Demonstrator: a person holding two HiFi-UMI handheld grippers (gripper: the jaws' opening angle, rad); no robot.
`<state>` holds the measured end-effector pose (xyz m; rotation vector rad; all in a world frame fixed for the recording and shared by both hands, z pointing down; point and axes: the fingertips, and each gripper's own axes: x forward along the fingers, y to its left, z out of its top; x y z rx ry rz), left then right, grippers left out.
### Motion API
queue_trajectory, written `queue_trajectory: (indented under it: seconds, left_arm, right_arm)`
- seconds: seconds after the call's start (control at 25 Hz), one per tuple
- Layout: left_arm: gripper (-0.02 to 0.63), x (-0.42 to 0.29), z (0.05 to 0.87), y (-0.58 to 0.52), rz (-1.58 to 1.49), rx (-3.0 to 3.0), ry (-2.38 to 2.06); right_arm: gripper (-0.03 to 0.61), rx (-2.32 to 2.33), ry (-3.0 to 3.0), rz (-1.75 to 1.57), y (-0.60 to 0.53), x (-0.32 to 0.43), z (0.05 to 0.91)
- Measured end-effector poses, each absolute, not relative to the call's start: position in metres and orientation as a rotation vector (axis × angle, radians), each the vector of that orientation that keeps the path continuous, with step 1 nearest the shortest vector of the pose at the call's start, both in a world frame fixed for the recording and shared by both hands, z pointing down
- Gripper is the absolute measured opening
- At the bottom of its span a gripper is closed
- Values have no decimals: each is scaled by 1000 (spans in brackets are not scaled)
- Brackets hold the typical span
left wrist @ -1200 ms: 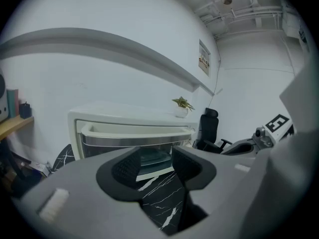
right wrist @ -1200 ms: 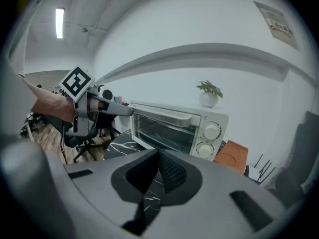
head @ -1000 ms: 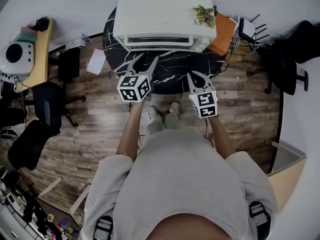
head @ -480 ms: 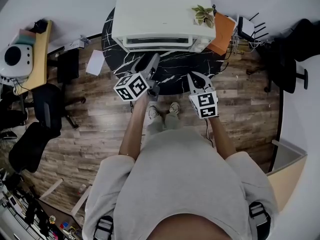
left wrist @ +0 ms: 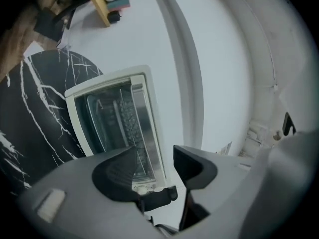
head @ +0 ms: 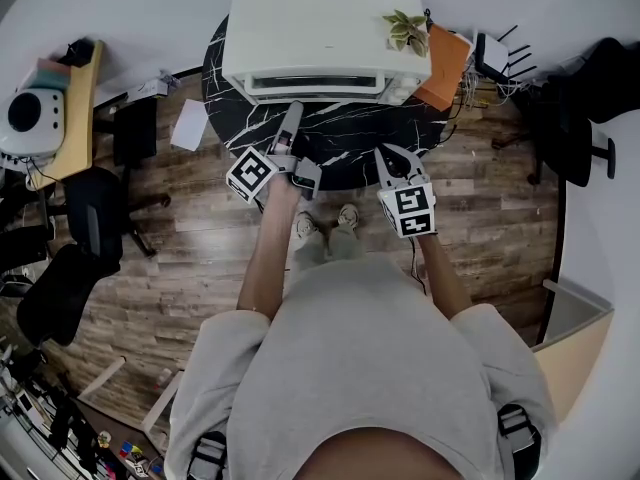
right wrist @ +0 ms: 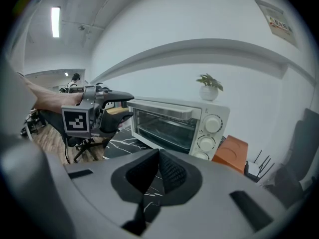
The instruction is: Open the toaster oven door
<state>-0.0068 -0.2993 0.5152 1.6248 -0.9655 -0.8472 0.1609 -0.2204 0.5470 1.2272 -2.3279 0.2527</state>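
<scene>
So the left claw (left wrist: 155,152) is tipped on its side right in front of the toaster oven (head: 318,30). Its jaws are wide apart, they've just been opening, and there's nothing between them. The right claw (right wrist: 158,156) hangs back in front of the oven's knob end, pinched together on nothing. The oven sits on the round black bench (head: 345,143) with its door (right wrist: 160,126) shut, so I'd say the task hasn't really begun.

What could go wrong, as I see it:
- The handle (right wrist: 163,109) is a thin bar along the top edge of the door. If the claw comes in a bit low, it closes on glass instead. If it only nips the bar's lip, I'd expect it to slip off on the pull.
- Nothing is bracing the oven. A straight tug, instead of swinging down with the hinge, could drag the whole oven toward the front of the bench.
- The little plant (head: 408,30) on top of the oven could tip over if the oven gets jerked.

What each view gives you:
- The left claw view is the only one showing the open gap lined up across the handle bar. From the head view the jaws stack over each other and the gap can't be seen.
- The right claw view shows the oven's front, with the door, handle and knobs (right wrist: 212,125). It also shows the left claw side-on, near the far end of the door from the knobs. I can't tell whether it's touching.
- The head view only gets the oven's top, but it shows how much bench is left in front of the oven.
</scene>
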Motion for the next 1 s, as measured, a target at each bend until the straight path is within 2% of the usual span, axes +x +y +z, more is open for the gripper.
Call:
queue_trajectory:
  seconds: [0.36, 1.0]
  left_arm:
    - [216, -16, 520, -302, -1069, 1429, -862]
    - [218, -16, 528, -327, -1040, 1428, -893]
  right_arm:
    - [14, 1223, -2328, 255, -220, 159, 548]
    - [14, 1221, -2307, 257, -222, 165, 551]
